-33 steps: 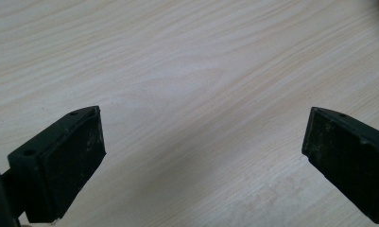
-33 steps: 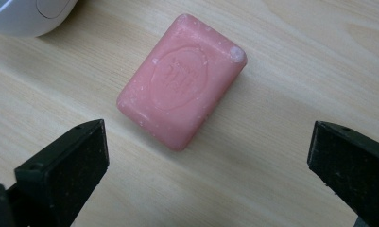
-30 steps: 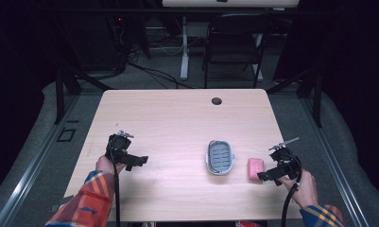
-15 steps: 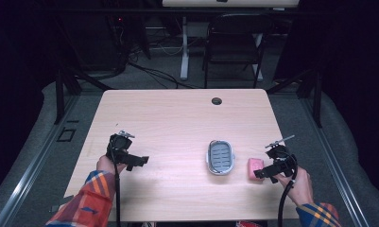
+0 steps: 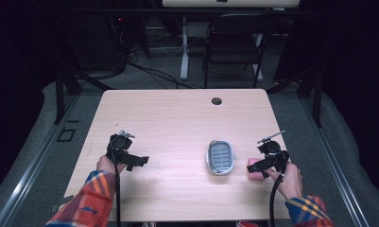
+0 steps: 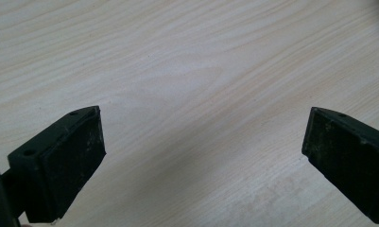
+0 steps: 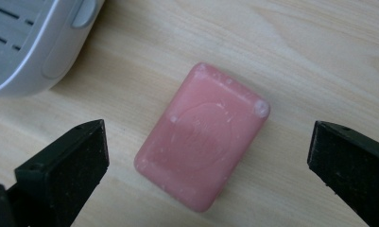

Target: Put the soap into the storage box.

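Soap bar (image 7: 201, 137), pink, lay flat at centre frame between the wide-apart jaws of right gripper (image 7: 206, 156), beside soap dish (image 7: 31, 42) at upper left; advised: descend squarely, close across short sides.

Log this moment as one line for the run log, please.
right gripper: open, jaws either side of pink soap bar, not gripping | soap dish: empty, left of soap | left gripper: open over bare table

Plaid sleeves in orange, red, blue and yellow are being worn on both forearms. Each black tool, left (image 5: 141, 161) and right (image 5: 251, 167), is being trailed by a black cable; flat, scuffed jaw pads with small screw holes are being shown.
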A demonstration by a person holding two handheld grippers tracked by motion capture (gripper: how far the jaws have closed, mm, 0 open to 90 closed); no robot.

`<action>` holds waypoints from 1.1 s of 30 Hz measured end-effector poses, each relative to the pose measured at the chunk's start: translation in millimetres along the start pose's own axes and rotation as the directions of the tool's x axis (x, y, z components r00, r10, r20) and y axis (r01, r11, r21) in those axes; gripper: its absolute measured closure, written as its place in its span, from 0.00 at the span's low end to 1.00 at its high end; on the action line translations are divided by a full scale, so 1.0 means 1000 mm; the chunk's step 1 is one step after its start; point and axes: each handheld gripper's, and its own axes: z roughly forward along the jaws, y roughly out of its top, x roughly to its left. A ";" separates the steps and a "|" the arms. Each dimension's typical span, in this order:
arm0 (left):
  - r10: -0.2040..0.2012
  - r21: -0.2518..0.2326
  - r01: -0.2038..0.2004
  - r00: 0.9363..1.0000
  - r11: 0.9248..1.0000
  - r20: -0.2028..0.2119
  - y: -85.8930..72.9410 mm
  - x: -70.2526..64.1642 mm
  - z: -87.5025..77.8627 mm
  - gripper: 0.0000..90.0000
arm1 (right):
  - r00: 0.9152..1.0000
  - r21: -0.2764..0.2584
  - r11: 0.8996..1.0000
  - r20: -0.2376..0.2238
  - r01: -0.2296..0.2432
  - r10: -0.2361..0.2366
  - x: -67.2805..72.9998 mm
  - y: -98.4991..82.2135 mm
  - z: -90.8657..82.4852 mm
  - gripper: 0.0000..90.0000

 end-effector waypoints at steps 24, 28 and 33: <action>-0.002 0.001 0.002 1.000 1.000 0.003 0.000 -0.001 0.001 0.00 | 0.999 0.098 0.995 0.038 -0.021 0.018 0.005 0.005 0.028 0.27; 0.000 0.001 0.000 1.000 1.000 0.007 0.000 -0.002 0.001 0.00 | 0.999 0.145 0.989 0.045 0.003 -0.010 0.004 0.006 0.026 0.34; -0.003 -0.010 0.003 1.000 1.000 0.003 0.000 -0.002 0.000 0.00 | 0.999 0.148 0.989 0.050 0.008 -0.015 0.004 0.004 0.024 0.41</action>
